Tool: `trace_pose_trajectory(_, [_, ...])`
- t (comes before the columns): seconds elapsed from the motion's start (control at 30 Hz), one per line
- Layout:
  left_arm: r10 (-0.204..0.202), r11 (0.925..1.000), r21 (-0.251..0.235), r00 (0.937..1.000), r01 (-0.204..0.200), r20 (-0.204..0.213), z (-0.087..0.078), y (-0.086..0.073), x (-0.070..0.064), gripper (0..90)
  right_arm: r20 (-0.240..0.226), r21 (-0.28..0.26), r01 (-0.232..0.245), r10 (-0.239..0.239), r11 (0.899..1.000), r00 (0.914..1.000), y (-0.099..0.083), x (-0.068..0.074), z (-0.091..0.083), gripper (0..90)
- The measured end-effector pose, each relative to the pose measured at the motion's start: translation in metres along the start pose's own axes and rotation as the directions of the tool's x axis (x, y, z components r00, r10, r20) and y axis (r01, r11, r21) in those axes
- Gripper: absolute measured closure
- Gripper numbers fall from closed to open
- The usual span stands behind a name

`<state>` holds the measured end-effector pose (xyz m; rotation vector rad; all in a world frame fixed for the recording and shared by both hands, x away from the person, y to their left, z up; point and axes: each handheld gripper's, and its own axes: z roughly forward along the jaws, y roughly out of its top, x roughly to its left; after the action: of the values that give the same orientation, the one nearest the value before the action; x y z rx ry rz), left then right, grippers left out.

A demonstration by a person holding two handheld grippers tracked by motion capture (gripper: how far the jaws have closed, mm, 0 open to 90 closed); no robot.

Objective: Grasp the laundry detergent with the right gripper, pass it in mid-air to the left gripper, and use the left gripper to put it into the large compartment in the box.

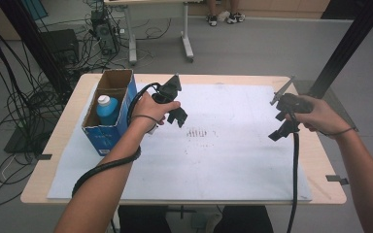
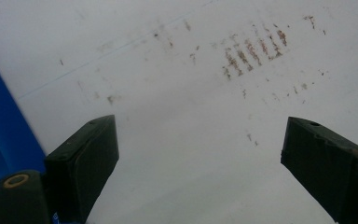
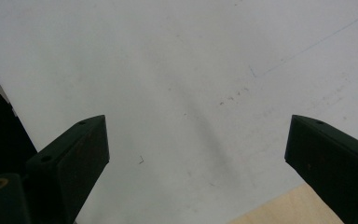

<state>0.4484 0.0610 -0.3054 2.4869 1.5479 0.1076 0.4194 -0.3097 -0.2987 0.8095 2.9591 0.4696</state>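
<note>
Blue white-capped plastic bottle (image 1: 108, 109), upright inside open blue cardboard box (image 1: 108, 133); left gripper (image 1: 174, 110) just beside box, jaws parted, empty. Right gripper (image 1: 282, 122) held well apart from box, likewise spread and empty. Risk judged: box could be knocked or bottle toppled if approached carelessly.

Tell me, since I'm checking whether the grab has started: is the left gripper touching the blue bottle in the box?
Apart. The high view shows the left gripper over the white mat, clear of the blue bottle standing inside the box.

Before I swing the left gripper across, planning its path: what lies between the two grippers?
Bare white mat with a faint brown scuff patch, between left gripper and right gripper, per the high view.
</note>
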Motion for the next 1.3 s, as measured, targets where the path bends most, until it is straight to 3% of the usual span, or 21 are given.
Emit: trace_pose_trajectory(1.3, [-0.002,0.9997,0.023,1.0,0.002,0.004,0.0014,-0.0017,-0.0049,11.4,-0.011,-0.014,0.009,-0.009,1.0,0.9999,0.0025,0.0007,0.0037,6.3])
